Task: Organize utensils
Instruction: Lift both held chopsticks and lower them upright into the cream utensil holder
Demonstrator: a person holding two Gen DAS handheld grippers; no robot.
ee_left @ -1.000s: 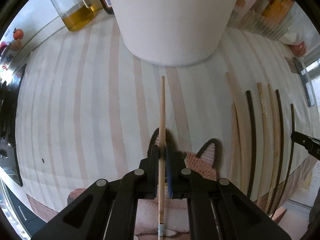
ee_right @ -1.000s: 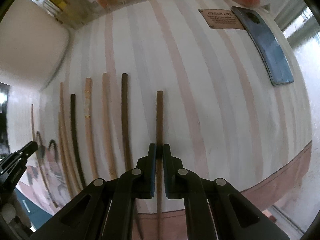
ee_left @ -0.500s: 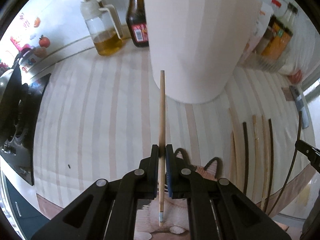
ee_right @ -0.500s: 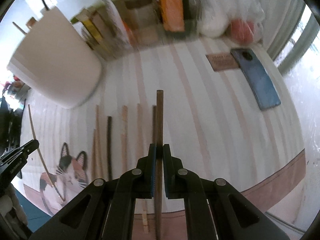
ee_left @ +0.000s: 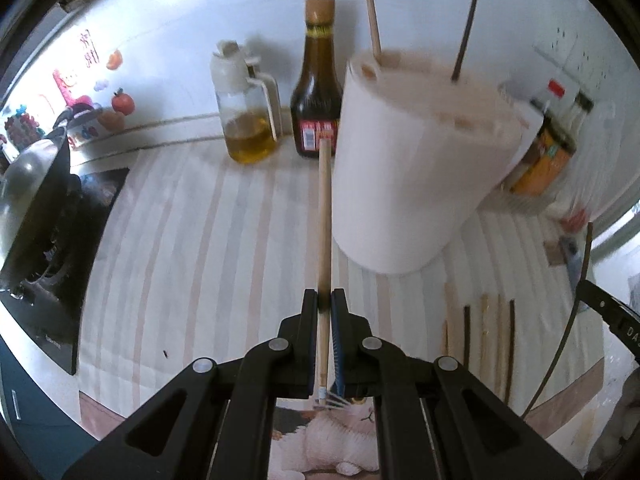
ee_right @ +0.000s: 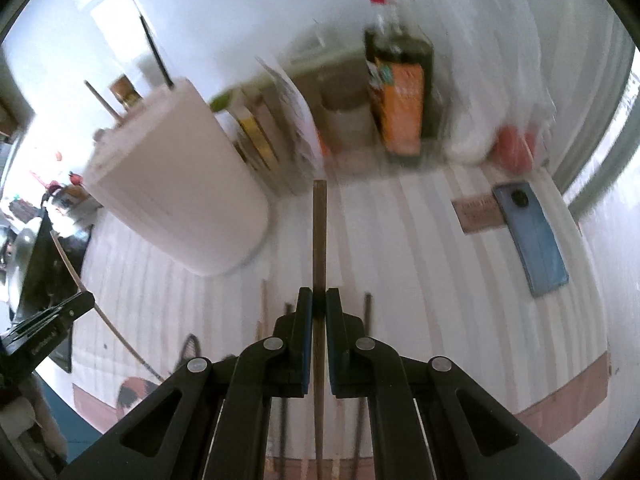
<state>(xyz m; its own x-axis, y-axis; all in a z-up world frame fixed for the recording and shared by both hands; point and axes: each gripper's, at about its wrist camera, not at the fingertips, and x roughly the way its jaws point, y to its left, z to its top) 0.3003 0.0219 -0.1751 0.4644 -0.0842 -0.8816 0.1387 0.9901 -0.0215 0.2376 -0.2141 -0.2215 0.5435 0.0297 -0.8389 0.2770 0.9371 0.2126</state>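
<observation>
Left hand-held gripper [ee_left: 325, 306] pinched a pale chopstick [ee_left: 324, 216] near its lower end, shaft running straight out ahead between the pads. Right hand-held gripper [ee_right: 319, 304] clamped a brown chopstick [ee_right: 319, 240] the same way. Both jaws pressed together on the sticks, no gap.

Holder [ee_left: 416, 168] stood ahead and right of the left hand-held gripper, ahead and left of the right one. Two sticks already upright in its top holes, so likely target for these two. Gripped low, probably to leave most of the length free for dropping into a hole.

Spare chopsticks [ee_left: 486, 344] lay in a row on the surface [ee_left: 192, 240], below-right of the left hand-held gripper, flanking the right one. Still to be sorted.

Oil jug [ee_left: 248, 112] and sauce bottle [ee_left: 318, 80] ahead of the left hand-held gripper, beside the holder: worth avoiding. Phone [ee_right: 530, 236] off to the right of the right one, clear.
</observation>
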